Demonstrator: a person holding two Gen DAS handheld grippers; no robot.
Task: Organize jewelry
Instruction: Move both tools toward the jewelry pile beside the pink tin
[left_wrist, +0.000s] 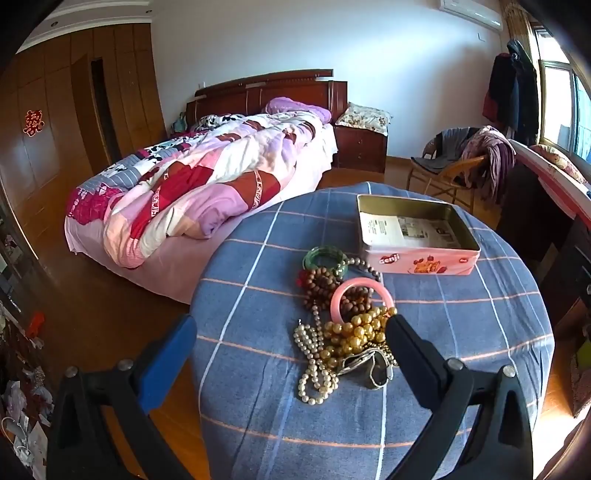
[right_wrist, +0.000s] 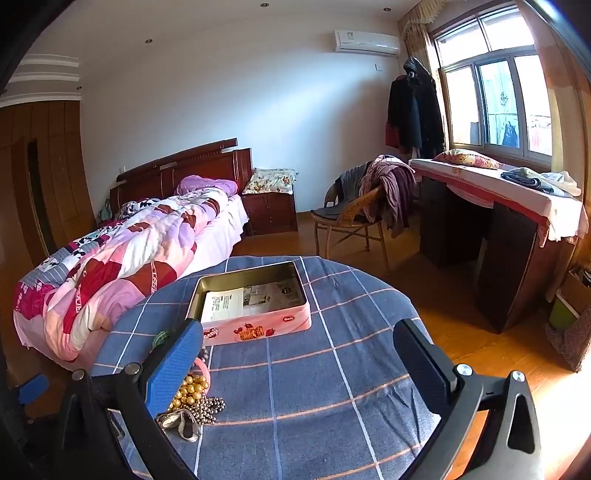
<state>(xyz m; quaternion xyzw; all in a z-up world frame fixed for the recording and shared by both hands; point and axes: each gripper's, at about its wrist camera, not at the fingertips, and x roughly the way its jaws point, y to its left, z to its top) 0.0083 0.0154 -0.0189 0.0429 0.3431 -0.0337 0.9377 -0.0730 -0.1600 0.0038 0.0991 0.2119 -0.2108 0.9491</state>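
1. Closest in: the left claw (left_wrist: 291, 328) hangs with its fingers spread wide and nothing between them, right over the near end of the jewelry pile (left_wrist: 343, 317). The right claw (right_wrist: 299, 347) is just as wide apart and empty, over bare cloth to the right of the pile.
2. The pile sits in a tangle on the blue checked tabletop (left_wrist: 480, 332). Nearest is a white pearl strand (left_wrist: 314, 369), next to some dark metal piece I can't really make out, then a clump of gold beads (left_wrist: 354, 332).
3. Behind that, a pink bangle (left_wrist: 360, 295) lies on brown wooden beads (left_wrist: 325, 284), and a green bangle (left_wrist: 325, 258) sits at the far end.
4. Handling guess: the strands are floppy and will probably drag their neighbours along, so pinch a bunched section, not a single bead. Round beads look slippery. The bangles are stiff, so grab across the rim; they might chip if dropped.
5. Farther back, the open pink tin (left_wrist: 417, 236) lined with printed paper is my bet for where it all goes. It has no jewelry in it yet.
6. Beyond the tabletop: bed (left_wrist: 207, 184), a chair with clothes, window.
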